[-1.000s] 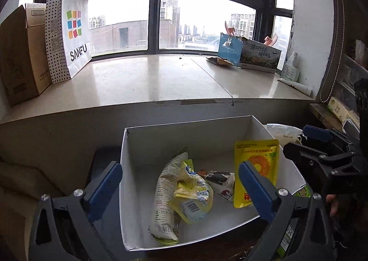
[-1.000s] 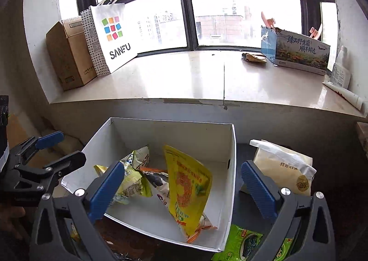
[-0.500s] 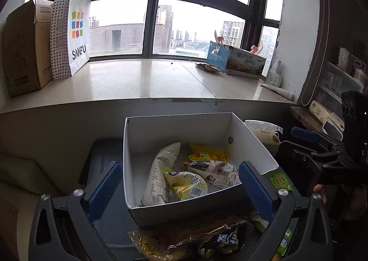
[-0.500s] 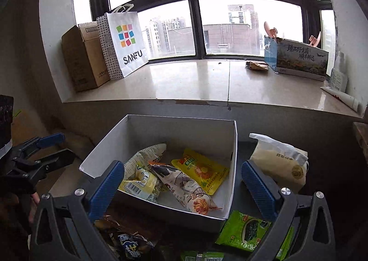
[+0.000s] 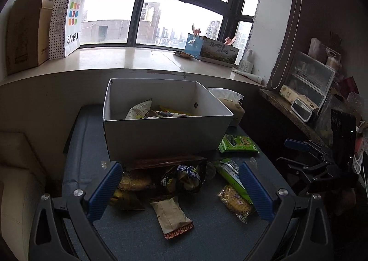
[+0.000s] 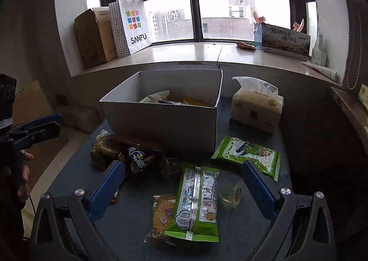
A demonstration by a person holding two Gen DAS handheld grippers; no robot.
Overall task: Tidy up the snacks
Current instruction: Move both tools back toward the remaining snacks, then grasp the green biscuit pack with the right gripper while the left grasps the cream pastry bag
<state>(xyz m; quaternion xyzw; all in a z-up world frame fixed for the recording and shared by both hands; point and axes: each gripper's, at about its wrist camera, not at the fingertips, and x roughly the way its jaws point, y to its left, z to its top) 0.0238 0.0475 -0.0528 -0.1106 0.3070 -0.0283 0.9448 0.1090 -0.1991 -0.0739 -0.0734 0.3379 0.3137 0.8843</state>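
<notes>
Snacks (image 6: 195, 201) between wide-open fingers (image 6: 257, 189)

loose foil snack packets (image 6: 195, 201) lie on the dark worktop (image 6: 253, 238) before the white cardboard box (image 6: 165, 123); a tissue pack (image 6: 256, 106) sits at its right.

Box (image 6: 161, 120): matt white card. Table (image 6: 253, 233): matt dark cloth-like weave. Green packet (image 6: 197, 201): glossy film. Finger pads (image 6: 107, 189): ribbed blue plastic. Sill (image 6: 184, 53): polished stone.

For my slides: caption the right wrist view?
Open hand-held gripper above loose snack packets before a white box.
</notes>
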